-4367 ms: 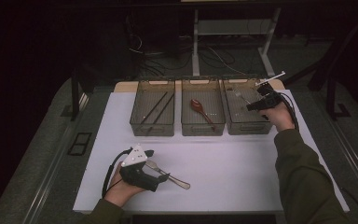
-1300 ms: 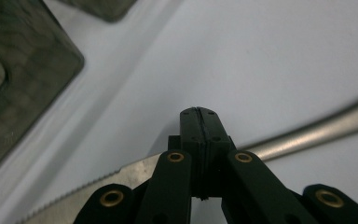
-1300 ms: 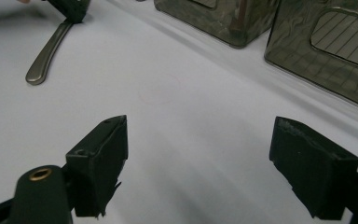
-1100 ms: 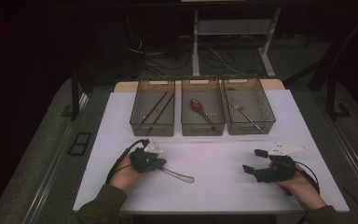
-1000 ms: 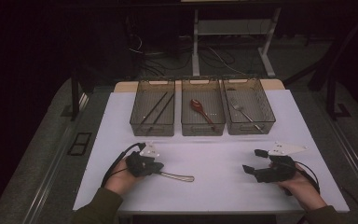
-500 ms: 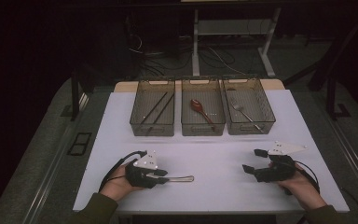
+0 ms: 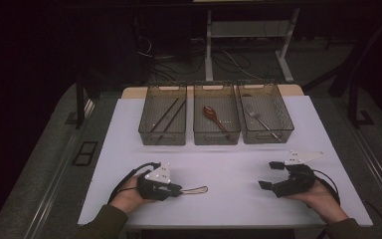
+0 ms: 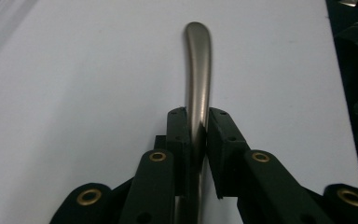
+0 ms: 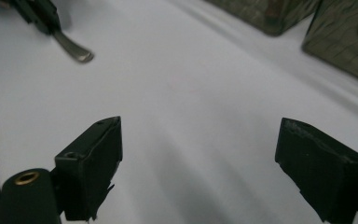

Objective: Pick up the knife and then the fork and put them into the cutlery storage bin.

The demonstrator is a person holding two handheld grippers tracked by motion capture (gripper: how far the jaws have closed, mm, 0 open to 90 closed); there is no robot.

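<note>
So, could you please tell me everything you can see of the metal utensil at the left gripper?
The metal utensil has a slim, gently curved handle of brushed silver-grey metal with a rounded end. It lies flat on the white table, handle end pointing away from the left gripper, whose black pads press its sides. Its working end is hidden.

The person's left forearm enters from the bottom edge of the high view, its hand wrapped around the left gripper (image 7: 178, 189), which lies low near the front of the table and points toward the right side. In the left gripper view its jaws have just been closing, and the two black pads (image 8: 178, 135) stand nearly together. The right forearm comes in at the bottom right, the hand cupping the right gripper (image 7: 268, 175) from beneath; it points leftward, and its jaws have just been opening, spread wide apart.
</note>
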